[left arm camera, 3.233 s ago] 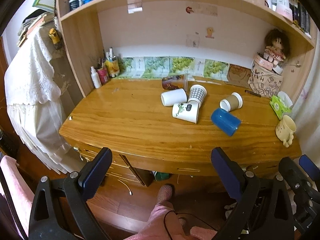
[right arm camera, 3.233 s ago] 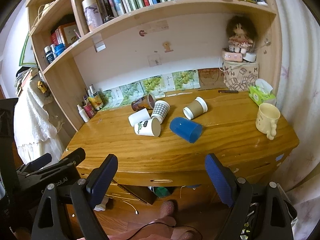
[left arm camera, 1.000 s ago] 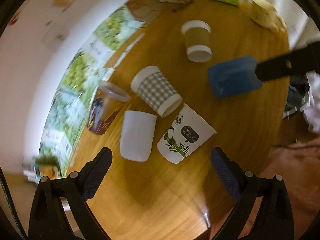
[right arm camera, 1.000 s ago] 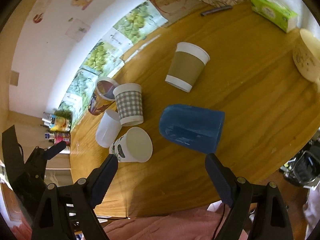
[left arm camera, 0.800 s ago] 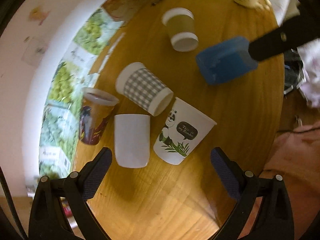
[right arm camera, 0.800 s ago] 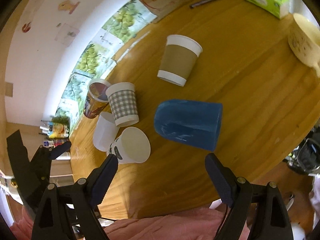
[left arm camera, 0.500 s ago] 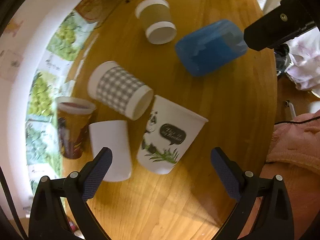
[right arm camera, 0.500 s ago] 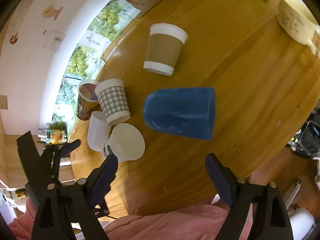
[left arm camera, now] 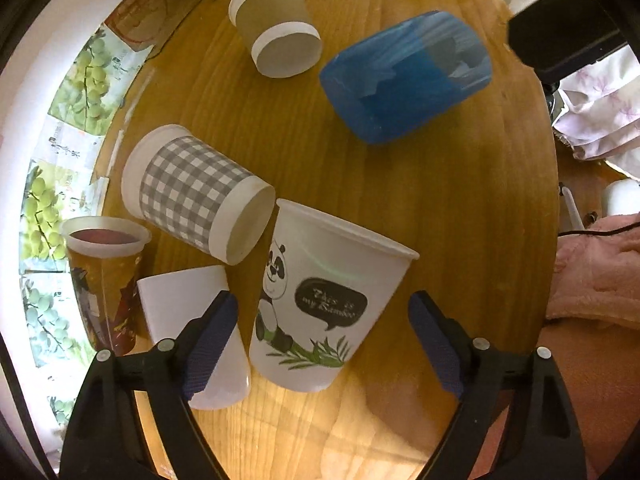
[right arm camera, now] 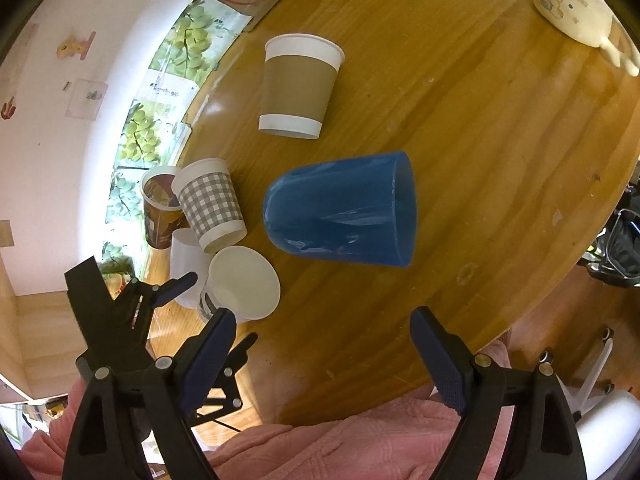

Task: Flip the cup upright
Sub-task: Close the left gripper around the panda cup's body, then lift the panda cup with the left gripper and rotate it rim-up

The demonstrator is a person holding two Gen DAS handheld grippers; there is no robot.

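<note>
Left gripper (left arm camera: 324, 334) wide open, empty, straddling the panda cup (left arm camera: 320, 300) lying on the desk (left arm camera: 460, 200), mouth probably angled away-right. Right gripper (right arm camera: 320, 344) open, empty, short of the blue cup (right arm camera: 340, 210)

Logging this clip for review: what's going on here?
A person holds a tool in each hand over a wooden desk strewn with cups lying on their sides. The left tool is open and straddles the panda cup. The right tool is open, lined up before the blue cup without touching it. Nothing is gripped, and no cup here stands upright yet.
</note>
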